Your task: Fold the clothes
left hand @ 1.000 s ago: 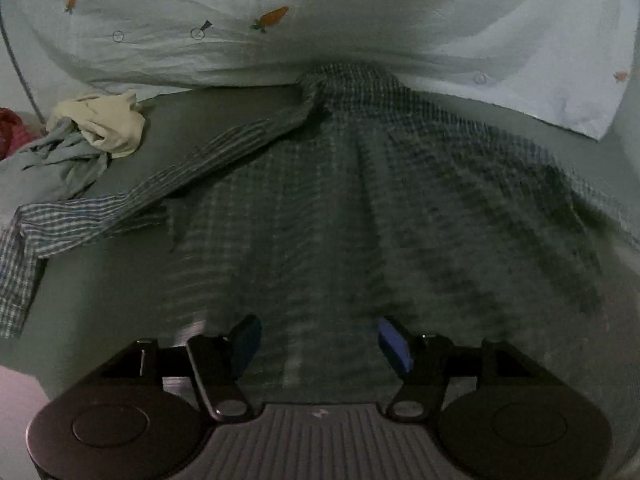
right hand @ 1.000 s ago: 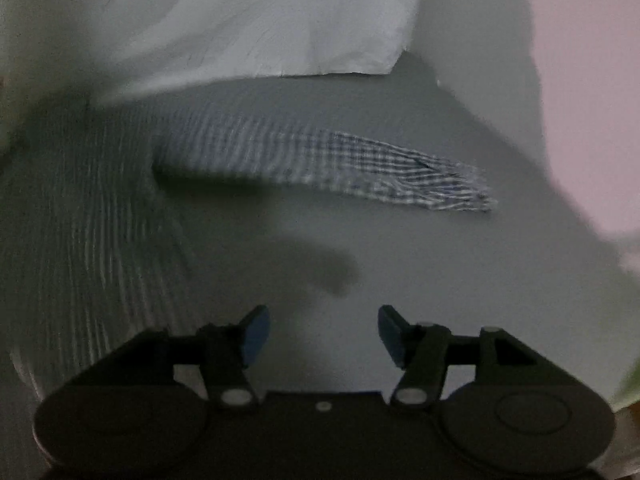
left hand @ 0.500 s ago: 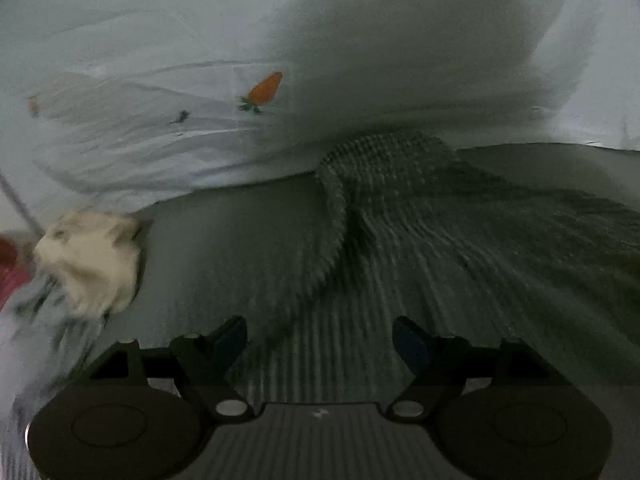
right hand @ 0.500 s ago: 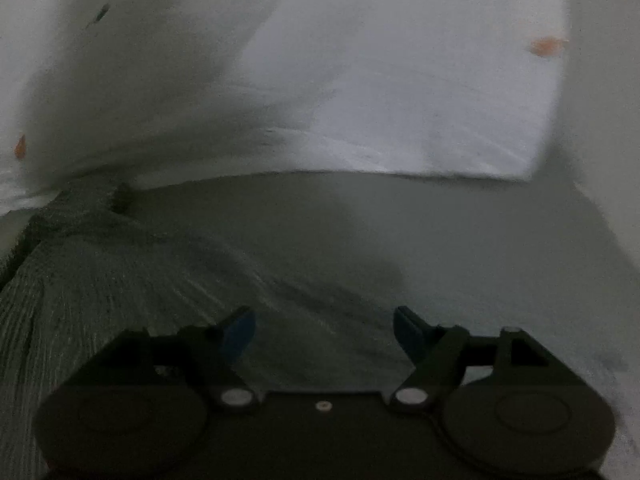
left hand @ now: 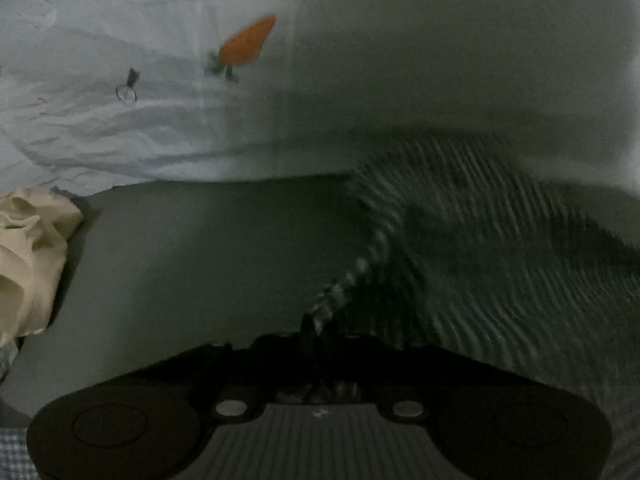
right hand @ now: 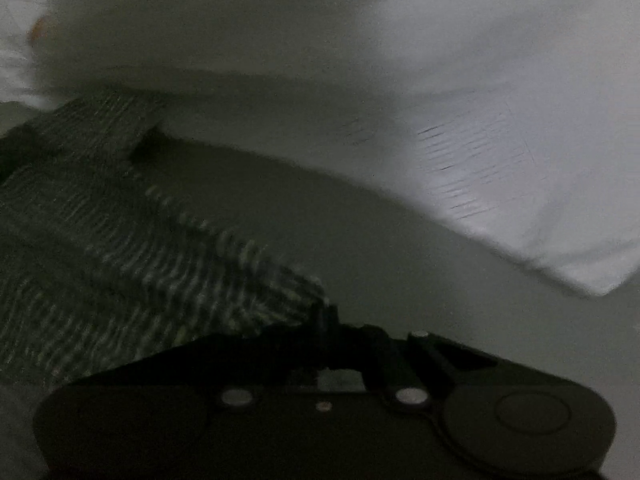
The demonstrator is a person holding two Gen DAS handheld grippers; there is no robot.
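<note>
A dark checked shirt lies spread on the grey-green sheet, dim and blurred. In the left wrist view its left edge runs down into my left gripper, whose jaws are closing together with a fold of that edge pinched between them. In the right wrist view the same checked shirt fills the left side. Its right edge ends in my right gripper, where the jaws are closing too, with fabric caught between the fingers. Shadow hides the pads of both.
A white quilt with a carrot print lies bunched just beyond the shirt, and it shows again as the white quilt in the right view. A crumpled cream garment sits at the far left. Bare sheet lies right of the shirt.
Both grippers have travelled forward along the shirt toward the white quilt. Their jaws, wide open in the earlier frames, have come together on the shirt's left and right edges.
</note>
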